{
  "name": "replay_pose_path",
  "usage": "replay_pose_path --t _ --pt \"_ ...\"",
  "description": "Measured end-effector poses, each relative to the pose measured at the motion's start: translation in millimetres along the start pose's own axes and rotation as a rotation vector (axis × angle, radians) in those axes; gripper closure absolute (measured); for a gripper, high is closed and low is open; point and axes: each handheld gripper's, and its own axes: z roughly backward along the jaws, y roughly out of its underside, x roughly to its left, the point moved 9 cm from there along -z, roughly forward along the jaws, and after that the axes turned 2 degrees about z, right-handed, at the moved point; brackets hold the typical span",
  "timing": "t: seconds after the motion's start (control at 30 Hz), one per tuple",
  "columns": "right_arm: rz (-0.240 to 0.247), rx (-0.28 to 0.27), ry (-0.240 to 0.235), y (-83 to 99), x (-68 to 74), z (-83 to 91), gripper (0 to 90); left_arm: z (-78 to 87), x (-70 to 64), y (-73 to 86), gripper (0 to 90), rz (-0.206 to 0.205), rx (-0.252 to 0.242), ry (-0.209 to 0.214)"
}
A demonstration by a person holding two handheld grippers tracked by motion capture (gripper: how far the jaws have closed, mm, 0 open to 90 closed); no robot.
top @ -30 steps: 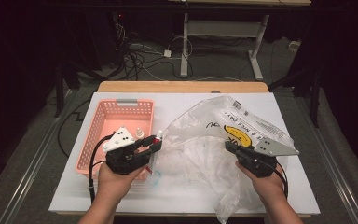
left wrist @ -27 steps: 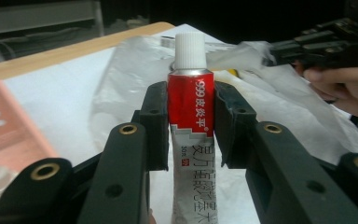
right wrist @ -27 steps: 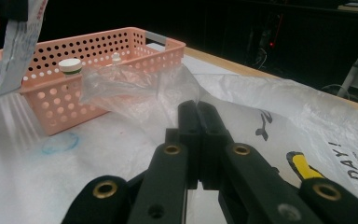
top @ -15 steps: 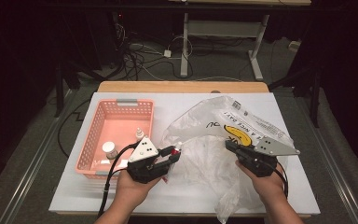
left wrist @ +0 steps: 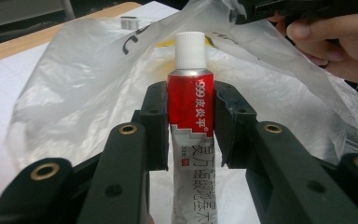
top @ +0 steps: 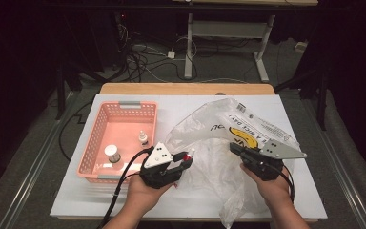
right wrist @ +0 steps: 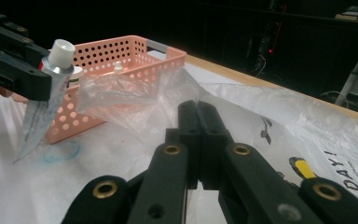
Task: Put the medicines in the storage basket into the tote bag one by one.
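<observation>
My left gripper [top: 186, 162] is shut on a red-and-white ointment tube [top: 188, 156] with a white cap, held just left of the clear plastic bag [top: 219, 143]. In the left gripper view the tube [left wrist: 190, 100] stands upright between the jaws, its cap pointing at the bag [left wrist: 88, 84]. My right gripper [top: 233, 147] is shut on the bag's edge and holds it raised. In the right gripper view the closed jaws pinch the film [right wrist: 140, 98], and the tube [right wrist: 51, 88] shows at the far left.
A pink perforated basket [top: 124, 106] stands on the white table at the left, holding a white-capped jar [top: 112, 153] and a small bottle [top: 143, 138]. The bag has yellow and black printing [top: 245, 136]. Cables trail from both grippers toward the near edge.
My left gripper has moved right from over the basket's near corner to the edge of the bag, carrying the tube. The right gripper has kept still on the bag.
</observation>
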Motion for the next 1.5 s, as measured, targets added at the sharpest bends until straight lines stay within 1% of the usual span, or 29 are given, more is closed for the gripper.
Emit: replay_pose_path --t 0.1,0.23,0.33,0.47,0.57,0.73,0.87,0.93,1.03,1.13,1.2,1.3,1.37,1.43,1.5 --pt "0.003 -0.005 -0.003 -1.4 0.7 -0.4 90.0 -9.6 -4.2 -2.3 66.2 -0.013 0.008 0.008" --pt "0.005 -0.010 -0.005 -3.5 1.3 -0.4 90.0 -22.4 -7.8 -6.8 66.2 -0.017 0.001 0.018" --pt "0.005 -0.017 -0.006 -6.0 1.3 -0.3 90.0 -33.2 -11.0 -7.9 66.1 -0.034 0.015 0.017" --pt "0.010 -0.021 -0.003 -8.1 1.0 -0.5 90.0 -47.6 -13.5 -9.0 66.2 -0.043 0.028 0.016" --pt "0.005 -0.024 0.000 -9.1 0.0 -0.4 90.0 -57.0 -14.6 -9.1 66.2 -0.058 0.042 0.008" --pt "0.007 -0.033 -0.001 -11.9 -0.9 -0.5 90.0 -68.2 -13.8 -10.1 66.1 -0.056 0.052 0.003" --pt "0.003 -0.043 -0.009 -14.2 -1.5 -1.2 90.0 -78.6 -11.9 -12.9 66.1 -0.066 0.064 -0.008" --pt "-0.005 -0.048 -0.008 -16.1 -2.1 -1.5 90.0 -85.2 -10.9 -14.3 66.1 -0.071 0.078 -0.017" --pt "-0.003 -0.061 -0.005 -19.6 -3.3 -1.0 90.0 -96.4 -7.9 -14.6 66.2 -0.075 0.093 -0.036" --pt "-0.005 -0.068 -0.006 -20.6 -4.0 -0.7 90.0 -109.0 -6.9 -13.5 66.1 -0.079 0.108 -0.036" --pt "-0.005 -0.074 -0.003 -21.2 -6.2 0.1 90.0 -116.9 -6.8 -12.5 66.1 -0.088 0.119 -0.048" --pt "-0.005 -0.075 -0.001 -20.5 -7.3 0.4 90.0 -127.7 -5.9 -11.7 66.1 -0.084 0.126 -0.058" --pt "-0.014 -0.068 -0.001 -18.9 -7.5 0.1 90.0 -133.4 -4.9 -12.2 66.0 -0.071 0.123 -0.063" --pt "-0.009 -0.072 0.002 -18.7 -8.8 -0.6 90.0 -138.3 -3.4 -13.4 65.9 -0.052 0.115 -0.069" --pt "-0.014 -0.070 -0.001 -17.9 -8.9 -1.0 90.0 -143.1 -1.9 -14.1 65.9 -0.038 0.109 -0.075"
